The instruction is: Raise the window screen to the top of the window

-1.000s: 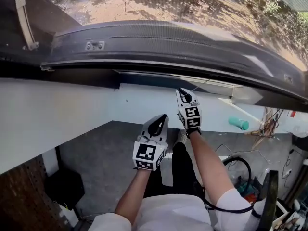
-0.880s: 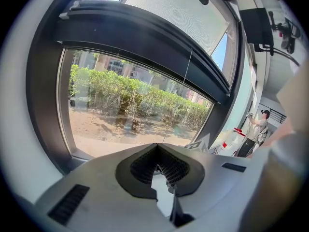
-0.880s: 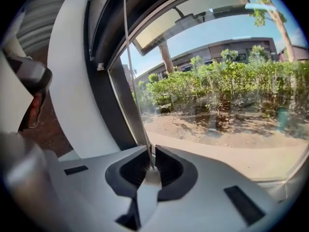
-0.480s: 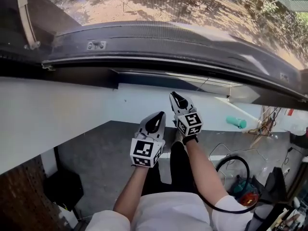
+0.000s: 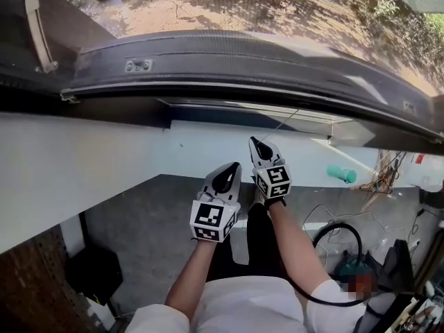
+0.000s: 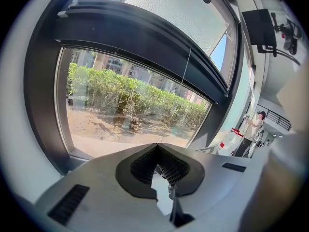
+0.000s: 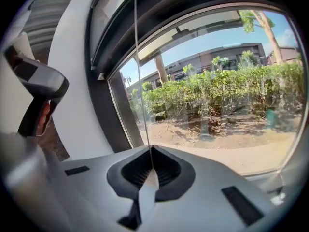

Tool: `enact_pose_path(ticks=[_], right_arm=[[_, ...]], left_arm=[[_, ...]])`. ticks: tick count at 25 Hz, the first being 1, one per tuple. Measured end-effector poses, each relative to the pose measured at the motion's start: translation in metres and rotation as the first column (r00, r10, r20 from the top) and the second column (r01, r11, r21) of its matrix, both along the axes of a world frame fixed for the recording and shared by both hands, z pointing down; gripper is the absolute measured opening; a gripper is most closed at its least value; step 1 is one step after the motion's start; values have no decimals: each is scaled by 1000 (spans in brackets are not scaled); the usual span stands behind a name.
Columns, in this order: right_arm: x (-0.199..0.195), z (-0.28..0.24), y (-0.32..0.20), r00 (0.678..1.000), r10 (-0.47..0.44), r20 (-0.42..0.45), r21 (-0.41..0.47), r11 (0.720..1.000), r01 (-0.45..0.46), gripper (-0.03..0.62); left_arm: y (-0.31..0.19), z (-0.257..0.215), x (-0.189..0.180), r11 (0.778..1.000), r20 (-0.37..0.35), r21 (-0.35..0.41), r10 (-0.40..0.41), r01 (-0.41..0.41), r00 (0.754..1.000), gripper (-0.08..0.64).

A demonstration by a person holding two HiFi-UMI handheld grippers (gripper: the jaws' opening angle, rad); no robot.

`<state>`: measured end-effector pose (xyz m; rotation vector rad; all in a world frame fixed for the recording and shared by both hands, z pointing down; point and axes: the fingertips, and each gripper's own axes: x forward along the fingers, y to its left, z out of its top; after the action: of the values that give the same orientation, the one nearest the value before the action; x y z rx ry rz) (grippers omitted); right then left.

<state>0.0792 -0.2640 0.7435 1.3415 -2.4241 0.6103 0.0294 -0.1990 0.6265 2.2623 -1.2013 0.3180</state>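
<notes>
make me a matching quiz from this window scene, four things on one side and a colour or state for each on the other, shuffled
Things:
1 right gripper
2 left gripper
3 window frame
4 small cylinder

Colours or states:
a teal
b shut on the pull cord
c dark grey
d nothing between its jaws

Pairs: 1-b, 2-d, 3-c, 4-a

Daylight floods in through the window (image 5: pixel 229 9), overexposing the upper frame; the interior in the lower frame is shaded. Gripper views: strong fisheye bending, black vignetted corners.
</notes>
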Motion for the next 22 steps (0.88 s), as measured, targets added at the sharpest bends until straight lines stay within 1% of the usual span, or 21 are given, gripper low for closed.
enact_pose_path(ticks=[3,6,10,11,15,19,22], right_arm=[[5,3,-4,1000,29,-5,17,999,-29,-12],[14,8,-15,998,47,-38,28,999,-46,-12],[28,11,-24,997,56,-59,17,998,-55,-12],[27,12,-23,997,54,-55,9,999,-53,-12],[21,12,-15,998,64,7,-8,998,-64,-12],[22,12,-14,998,67,17,3,998,-67,-12],[19,14,-20,996,55,68,-8,998,-54,-12]], left_arm=[[1,9,-3,1000,4,-16,-1,1,1000,0],[4,15,-8,999,4,-37,-12,12,1000,0],[3,18,-5,999,-11,-50,-19,18,1000,0],[3,19,-4,998,-11,-53,-15,15,1000,0],[1,17,4,998,-13,-61,-1,0,1000,0],[-2,10,9,999,-5,-43,23,-23,1000,0],[-3,13,8,998,3,-50,24,-24,1000,0]])
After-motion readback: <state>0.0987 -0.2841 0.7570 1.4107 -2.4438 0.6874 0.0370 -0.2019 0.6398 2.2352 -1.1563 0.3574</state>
